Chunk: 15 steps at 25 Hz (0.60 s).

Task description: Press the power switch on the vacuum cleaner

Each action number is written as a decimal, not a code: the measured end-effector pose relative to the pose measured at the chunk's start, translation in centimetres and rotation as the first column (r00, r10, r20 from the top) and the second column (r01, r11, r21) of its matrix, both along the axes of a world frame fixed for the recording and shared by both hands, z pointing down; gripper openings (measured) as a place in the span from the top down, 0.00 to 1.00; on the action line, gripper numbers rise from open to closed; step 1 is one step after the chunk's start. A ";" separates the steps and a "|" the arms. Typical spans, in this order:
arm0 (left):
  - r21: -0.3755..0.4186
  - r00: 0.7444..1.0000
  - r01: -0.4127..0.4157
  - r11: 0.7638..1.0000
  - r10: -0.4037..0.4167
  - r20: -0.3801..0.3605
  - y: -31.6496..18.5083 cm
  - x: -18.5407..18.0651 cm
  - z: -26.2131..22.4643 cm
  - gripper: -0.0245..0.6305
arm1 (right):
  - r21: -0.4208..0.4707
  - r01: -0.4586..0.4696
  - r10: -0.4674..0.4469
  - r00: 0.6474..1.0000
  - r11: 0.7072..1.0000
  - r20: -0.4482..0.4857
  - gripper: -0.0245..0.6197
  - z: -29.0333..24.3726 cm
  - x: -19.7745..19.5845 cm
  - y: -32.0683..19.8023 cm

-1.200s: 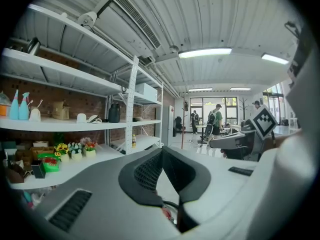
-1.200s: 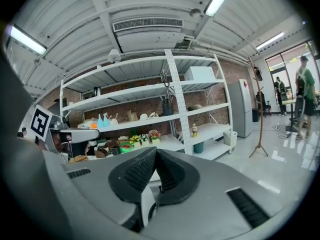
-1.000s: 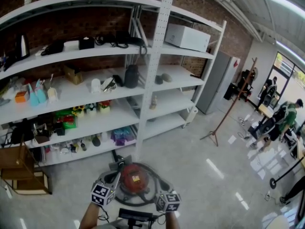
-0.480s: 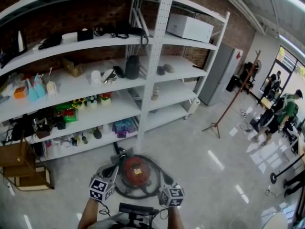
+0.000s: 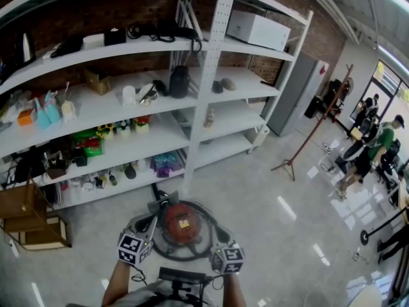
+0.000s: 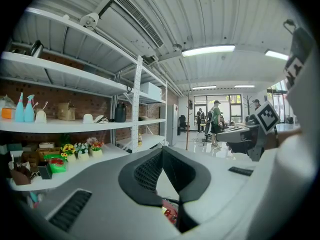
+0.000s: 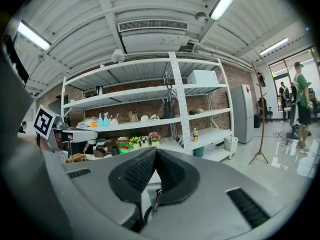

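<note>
Flanking vacuum (image 5: 181, 228): left gripper (image 5: 151, 222), right gripper (image 5: 218, 235)

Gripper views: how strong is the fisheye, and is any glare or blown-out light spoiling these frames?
Left gripper view: heavy fisheye with a black rounded border, and the ceiling lamp is blown out. Right gripper view: the same dark border, the shelf rack bowed, the lamp strip glaring. Head view: milder bending, with white glare streaks on the floor.
</note>
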<state>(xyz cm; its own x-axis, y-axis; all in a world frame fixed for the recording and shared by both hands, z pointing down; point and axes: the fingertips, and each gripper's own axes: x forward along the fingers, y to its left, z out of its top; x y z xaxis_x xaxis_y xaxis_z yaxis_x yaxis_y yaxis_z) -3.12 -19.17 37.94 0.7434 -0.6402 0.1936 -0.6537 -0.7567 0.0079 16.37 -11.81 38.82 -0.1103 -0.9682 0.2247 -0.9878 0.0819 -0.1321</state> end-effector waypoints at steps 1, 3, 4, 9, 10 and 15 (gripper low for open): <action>0.000 1.000 0.000 1.000 0.000 0.001 0.0 -0.1 0.1 0.95 | -0.002 -0.001 0.001 1.000 1.000 -0.004 0.94 0.2 -0.1 0.0; 0.001 1.000 -0.003 1.000 0.003 0.001 0.0 -0.1 0.1 0.95 | -0.006 0.002 -0.002 1.000 1.000 -0.004 0.94 0.5 -0.1 0.0; 0.003 1.000 -0.004 1.000 0.004 0.002 0.0 0.0 0.1 0.95 | -0.006 0.005 -0.005 1.000 1.000 -0.001 0.95 0.5 -0.2 0.0; 0.002 1.000 -0.007 1.000 0.007 0.002 0.2 -0.2 0.0 0.95 | -0.006 -0.001 0.000 1.000 1.000 -0.012 0.95 0.1 -0.2 0.1; 0.001 1.000 -0.005 1.000 0.005 0.002 0.2 -0.2 -0.1 0.95 | -0.006 -0.001 0.001 1.000 1.000 -0.009 0.95 0.0 -0.2 0.1; 0.002 1.000 -0.008 1.000 0.008 0.007 0.3 -0.3 -0.2 0.95 | -0.004 0.007 -0.007 1.000 1.000 -0.003 0.95 -0.4 -0.7 0.1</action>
<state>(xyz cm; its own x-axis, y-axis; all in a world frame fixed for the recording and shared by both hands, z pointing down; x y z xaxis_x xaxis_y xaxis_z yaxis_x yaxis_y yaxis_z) -3.42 -18.83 37.76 0.7475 -0.6342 0.1978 -0.6473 -0.7622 0.0022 15.72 -11.74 38.46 -0.1165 -0.9664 0.2290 -0.9876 0.0883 -0.1294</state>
